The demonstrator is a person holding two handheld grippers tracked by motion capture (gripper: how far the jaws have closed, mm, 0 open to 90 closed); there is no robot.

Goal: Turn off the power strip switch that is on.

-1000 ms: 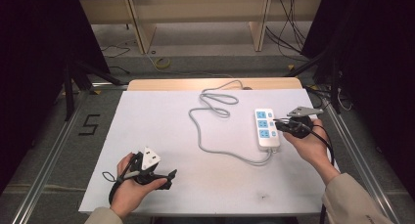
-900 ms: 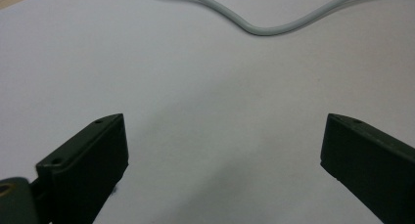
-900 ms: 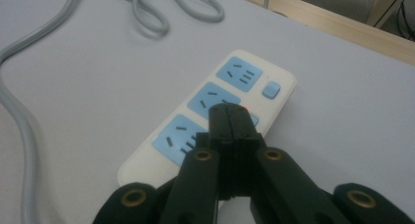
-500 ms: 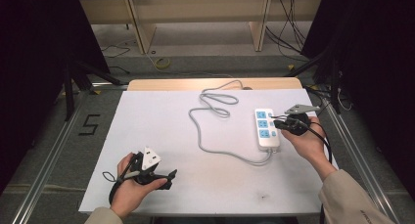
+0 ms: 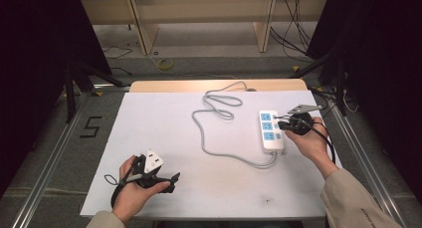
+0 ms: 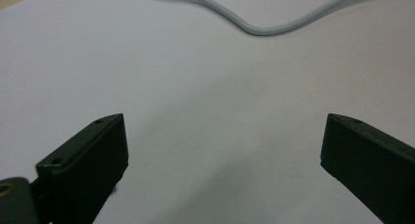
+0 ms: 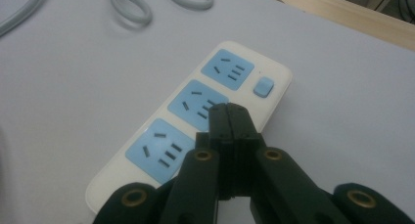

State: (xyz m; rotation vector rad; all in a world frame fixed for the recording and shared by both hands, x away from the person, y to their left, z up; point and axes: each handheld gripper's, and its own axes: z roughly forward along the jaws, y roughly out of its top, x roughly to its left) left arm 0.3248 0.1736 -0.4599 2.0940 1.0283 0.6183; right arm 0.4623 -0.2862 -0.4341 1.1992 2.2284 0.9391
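A white power strip (image 5: 270,132) with three blue socket faces lies at the right of the white table. In the right gripper view the power strip (image 7: 147,175) has a small blue switch (image 7: 263,86) by its far end. My right gripper (image 5: 282,124) is shut with nothing between its jaws; its tip (image 7: 228,114) hovers over the strip's right edge near the middle socket. My left gripper (image 5: 170,179) rests low at the table's front left, its jaws wide open over bare tabletop (image 6: 215,111).
The strip's grey cable (image 5: 214,119) loops across the middle of the table toward the far edge; a stretch of the cable (image 6: 264,27) lies beyond my left jaws. The white sheet (image 5: 149,123) covers a wooden table with metal rails (image 5: 45,168) either side.
My right gripper has slid a little toward the far end of the power strip. The left gripper has stayed put.
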